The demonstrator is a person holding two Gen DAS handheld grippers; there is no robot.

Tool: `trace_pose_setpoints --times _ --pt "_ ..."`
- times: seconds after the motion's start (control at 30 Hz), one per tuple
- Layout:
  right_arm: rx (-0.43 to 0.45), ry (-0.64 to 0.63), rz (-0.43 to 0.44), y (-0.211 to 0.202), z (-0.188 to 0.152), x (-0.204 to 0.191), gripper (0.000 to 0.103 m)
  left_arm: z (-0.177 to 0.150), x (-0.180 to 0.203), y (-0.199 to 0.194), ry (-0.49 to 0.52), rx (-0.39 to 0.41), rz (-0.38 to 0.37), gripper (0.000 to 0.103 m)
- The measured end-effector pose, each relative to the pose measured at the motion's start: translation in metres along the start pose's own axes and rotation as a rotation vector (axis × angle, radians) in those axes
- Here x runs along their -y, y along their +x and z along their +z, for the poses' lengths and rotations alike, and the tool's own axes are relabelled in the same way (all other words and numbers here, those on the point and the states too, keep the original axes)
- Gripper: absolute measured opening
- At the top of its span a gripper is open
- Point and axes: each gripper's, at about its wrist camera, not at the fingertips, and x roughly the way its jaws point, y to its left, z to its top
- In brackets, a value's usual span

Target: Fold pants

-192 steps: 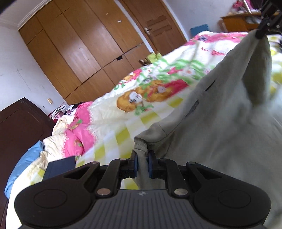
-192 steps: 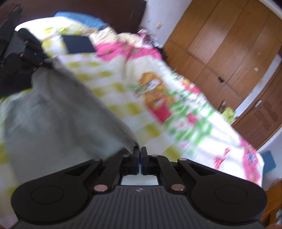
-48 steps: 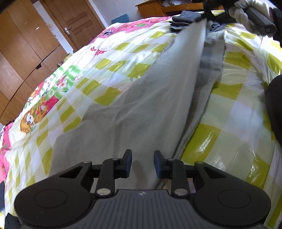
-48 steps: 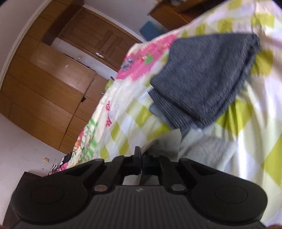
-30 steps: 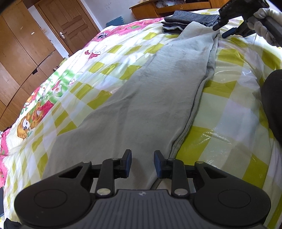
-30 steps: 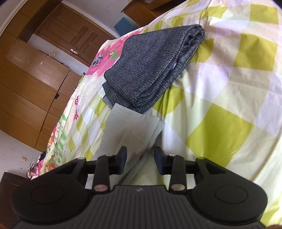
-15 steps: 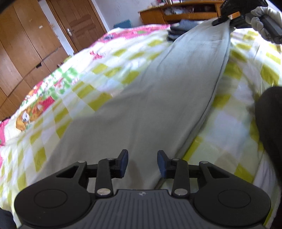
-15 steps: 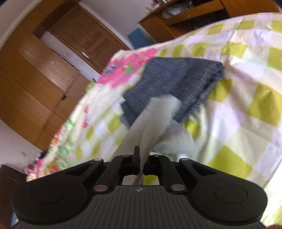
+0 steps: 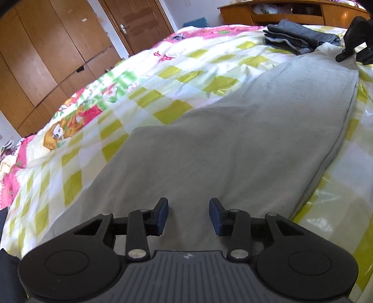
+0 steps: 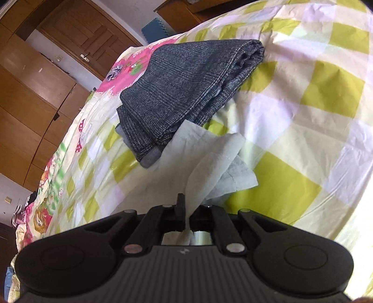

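Note:
Light grey pants [image 9: 233,139] lie lengthwise, folded leg on leg, on the checked quilt [image 9: 163,77]. My left gripper [image 9: 188,209] hovers open just over their near, wide end, with nothing between its blue pads [image 9: 160,213]. At the far end my right gripper [image 10: 186,209] pinches a lifted fold of the leg hem [image 10: 209,158]; its jaws are opening slightly with the cloth still between them. In the left wrist view that right gripper [image 9: 342,56] shows at the top right edge.
A stack of folded dark grey clothes [image 10: 186,88] sits just beyond the hem, also seen as the folded stack [image 9: 300,37]. A wooden wardrobe [image 9: 46,58], a door [image 9: 137,23] and a low dresser [image 9: 291,11] stand past the bed.
My right gripper went from open above the hem to closed on it, lifting a fold. My left gripper's jaws widened and shifted over the pants' near end.

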Motion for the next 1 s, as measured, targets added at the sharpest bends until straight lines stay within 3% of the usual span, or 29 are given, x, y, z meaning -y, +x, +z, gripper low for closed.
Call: trace_pose_setpoints --times 0.13,0.23,0.37,0.5,0.67,0.73,1.0 --pt "0.01 0.053 0.049 -0.004 -0.002 0.009 0.009 0.007 0.009 -0.028 -0.007 0.085 -0.01 0.053" --pt "0.007 0.099 0.095 -0.007 0.0 0.02 0.009 0.016 0.017 -0.026 -0.034 0.113 -0.045 0.054" --pt "0.019 0.164 0.172 -0.01 0.0 0.036 0.011 0.018 0.034 -0.008 -0.027 0.058 -0.084 0.053" --pt "0.042 0.22 0.236 -0.009 0.003 0.044 0.014 0.018 0.042 -0.009 0.001 0.052 -0.066 0.053" --pt "0.067 0.226 0.294 -0.006 0.013 0.039 0.043 0.025 0.044 -0.008 0.029 0.036 -0.066 0.053" --pt "0.055 0.228 0.282 -0.006 0.014 0.042 0.044 0.026 0.047 -0.008 0.036 0.034 -0.062 0.053" --pt "0.058 0.255 0.406 -0.02 0.006 0.07 0.043 0.028 0.052 -0.007 0.059 0.032 -0.047 0.053"
